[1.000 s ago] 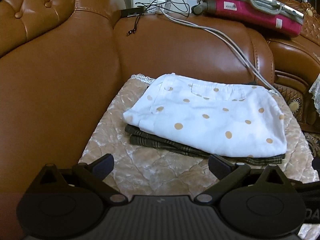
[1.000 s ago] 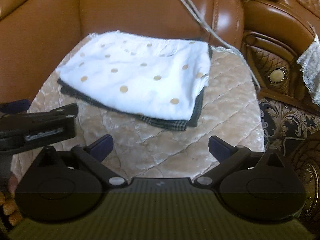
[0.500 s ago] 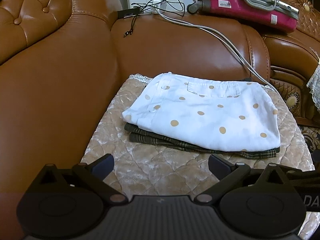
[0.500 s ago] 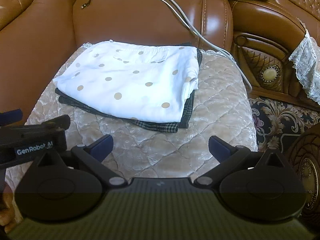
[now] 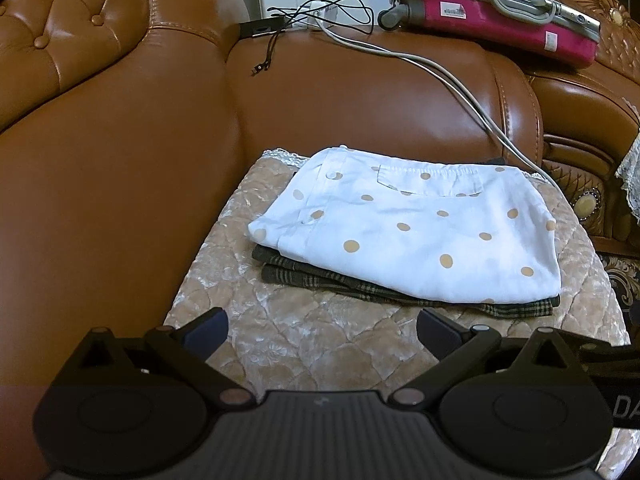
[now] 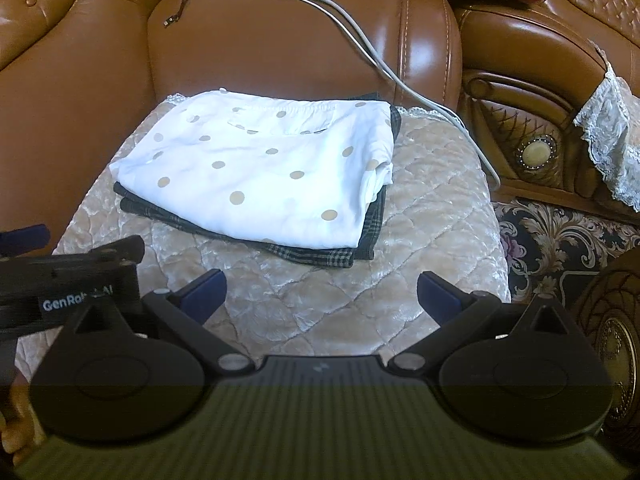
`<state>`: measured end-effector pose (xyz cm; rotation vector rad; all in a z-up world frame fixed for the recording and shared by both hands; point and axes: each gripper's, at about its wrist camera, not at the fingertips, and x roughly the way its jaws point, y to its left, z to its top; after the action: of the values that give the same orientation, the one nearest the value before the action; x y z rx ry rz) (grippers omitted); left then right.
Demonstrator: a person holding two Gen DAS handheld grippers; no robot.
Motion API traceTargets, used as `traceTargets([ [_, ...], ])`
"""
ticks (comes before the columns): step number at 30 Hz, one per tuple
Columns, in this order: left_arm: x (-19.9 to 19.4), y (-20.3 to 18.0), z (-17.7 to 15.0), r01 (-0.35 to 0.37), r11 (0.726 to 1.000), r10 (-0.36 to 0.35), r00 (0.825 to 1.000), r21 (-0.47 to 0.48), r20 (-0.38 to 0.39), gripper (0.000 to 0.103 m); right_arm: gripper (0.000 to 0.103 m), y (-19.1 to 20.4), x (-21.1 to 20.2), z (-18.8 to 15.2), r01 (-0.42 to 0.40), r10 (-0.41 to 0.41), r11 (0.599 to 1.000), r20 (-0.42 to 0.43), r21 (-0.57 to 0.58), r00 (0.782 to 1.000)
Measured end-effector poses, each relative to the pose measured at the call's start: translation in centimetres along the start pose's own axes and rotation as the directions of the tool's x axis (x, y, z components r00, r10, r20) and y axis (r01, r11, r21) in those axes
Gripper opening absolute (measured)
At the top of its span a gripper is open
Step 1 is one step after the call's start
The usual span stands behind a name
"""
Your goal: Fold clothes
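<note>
A folded white garment with tan dots point(image 5: 416, 224) point(image 6: 264, 172) lies on top of a folded dark plaid garment point(image 5: 320, 280) point(image 6: 312, 256), both on a beige quilted seat pad point(image 5: 320, 344) point(image 6: 432, 200) of a brown leather sofa. My left gripper point(image 5: 322, 330) is open with nothing between its fingers, well back from the stack near the pad's front edge. My right gripper point(image 6: 320, 290) is also open and empty, held short of the stack's front right. The left gripper's body point(image 6: 72, 288) shows at the left of the right wrist view.
Brown leather sofa back point(image 5: 360, 96) rises behind the stack. A pink suitcase point(image 5: 500, 20) and tangled cables point(image 5: 320, 16) rest on top of it; grey cords point(image 6: 384, 60) trail down to the pad. A carved armrest point(image 6: 532, 148) and patterned floor point(image 6: 560, 240) lie right.
Both grippers have drawn back and up from the stack, which now looks smaller and farther away. The folded garments have not moved. Both grippers stay open.
</note>
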<state>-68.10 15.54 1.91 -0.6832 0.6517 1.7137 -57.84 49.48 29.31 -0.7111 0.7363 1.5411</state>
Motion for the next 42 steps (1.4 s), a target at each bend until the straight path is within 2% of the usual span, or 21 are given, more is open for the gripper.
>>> traceTargets([
  [9,-0.2,-0.2,0.0,0.015,1.0,-0.015,1.0,0.01,-0.015,0.103,0.103,0.0,-0.4,0.0,0.002,-0.002,1.0,-0.008,0.007,1.0],
  [42,0.8,0.6,0.2,-0.019,1.0,0.019,0.998,-0.013,-0.053,0.103,0.103,0.9,0.6,0.4,0.004,-0.003,1.0,-0.062,0.013,0.998],
])
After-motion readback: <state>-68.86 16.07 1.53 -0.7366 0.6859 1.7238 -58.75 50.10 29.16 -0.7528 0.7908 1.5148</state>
